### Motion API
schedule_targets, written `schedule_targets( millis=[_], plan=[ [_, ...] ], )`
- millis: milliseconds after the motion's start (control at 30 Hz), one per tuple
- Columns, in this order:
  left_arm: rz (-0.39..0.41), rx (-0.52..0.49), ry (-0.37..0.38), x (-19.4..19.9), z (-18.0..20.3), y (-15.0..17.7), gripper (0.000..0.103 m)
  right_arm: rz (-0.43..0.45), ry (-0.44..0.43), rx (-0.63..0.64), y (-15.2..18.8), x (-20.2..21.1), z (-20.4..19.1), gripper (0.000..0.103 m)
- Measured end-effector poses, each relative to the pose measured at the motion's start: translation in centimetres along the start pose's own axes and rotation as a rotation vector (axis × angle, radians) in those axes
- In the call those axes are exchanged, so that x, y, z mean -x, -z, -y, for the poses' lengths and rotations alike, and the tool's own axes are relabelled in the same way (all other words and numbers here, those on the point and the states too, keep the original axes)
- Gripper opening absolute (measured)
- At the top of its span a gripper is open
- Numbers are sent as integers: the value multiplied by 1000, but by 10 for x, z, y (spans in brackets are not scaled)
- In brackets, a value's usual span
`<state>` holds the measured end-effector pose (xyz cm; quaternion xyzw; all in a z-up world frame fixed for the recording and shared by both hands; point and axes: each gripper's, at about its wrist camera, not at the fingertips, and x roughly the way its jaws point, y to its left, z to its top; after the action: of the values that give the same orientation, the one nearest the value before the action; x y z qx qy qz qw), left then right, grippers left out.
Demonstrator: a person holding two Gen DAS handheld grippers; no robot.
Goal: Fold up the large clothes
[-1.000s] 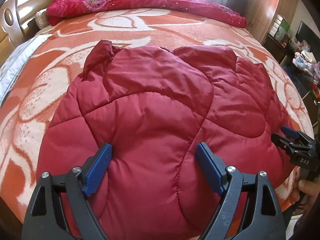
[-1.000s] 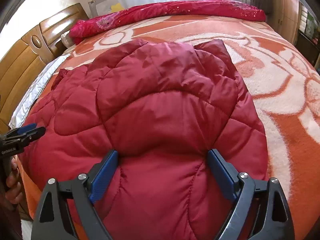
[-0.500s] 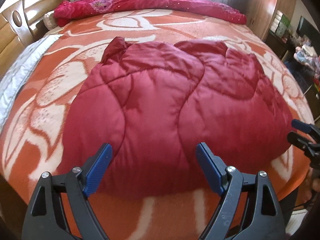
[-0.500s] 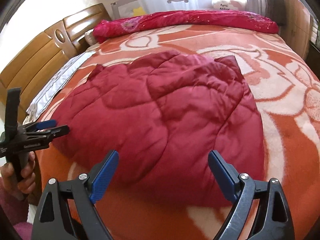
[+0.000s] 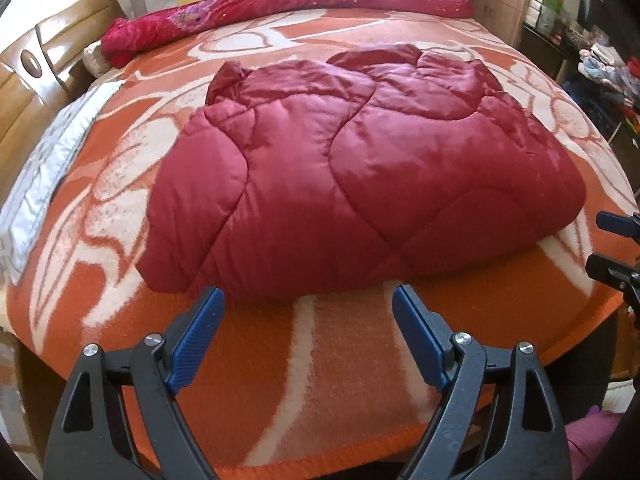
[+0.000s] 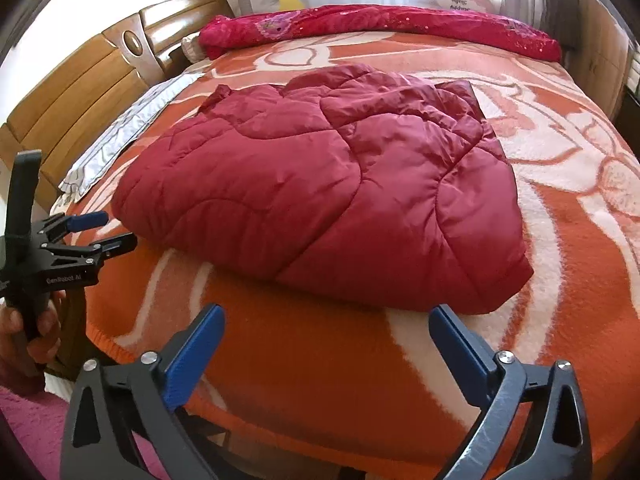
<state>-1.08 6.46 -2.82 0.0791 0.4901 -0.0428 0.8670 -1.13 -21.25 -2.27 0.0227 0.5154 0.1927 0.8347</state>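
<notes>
A dark red quilted padded coat (image 5: 360,176) lies folded in a thick bundle on the orange and cream bed blanket; it also shows in the right wrist view (image 6: 328,204). My left gripper (image 5: 308,300) is open and empty, just short of the bundle's near edge, over the blanket. My right gripper (image 6: 326,316) is open and empty, also just short of the near edge. The left gripper shows at the left of the right wrist view (image 6: 100,232), the right gripper at the right edge of the left wrist view (image 5: 612,240).
The orange blanket (image 5: 340,380) covers the bed to its near edge. A rolled red quilt (image 5: 288,4) lies along the far side. A wooden headboard (image 6: 88,92) and a white pillow strip (image 6: 120,136) are at the left. Cluttered furniture (image 5: 600,52) stands at the right.
Both grippers have drawn back from over the coat toward the bed's near edge. The coat now lies beyond the fingertips, with bare blanket under both grippers.
</notes>
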Motion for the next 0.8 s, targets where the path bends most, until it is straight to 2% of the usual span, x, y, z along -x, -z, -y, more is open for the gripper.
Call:
schedule_targets(
  millis=[67,233,467,800],
  plan=[
    [20,-8,-34,11,2,-7,86,7,-4,15,-4,8,-3,103],
    [61,-6,-33,25,4,-21,87,36,5,54,-16,22,-13,103],
    [62,7,-63,18,4,-35,87,38,4,66,-30,13,-15,103],
    [58,16,-25,14,7,-43,87,13,-18,43,-38,-4,-12,103]
  ],
)
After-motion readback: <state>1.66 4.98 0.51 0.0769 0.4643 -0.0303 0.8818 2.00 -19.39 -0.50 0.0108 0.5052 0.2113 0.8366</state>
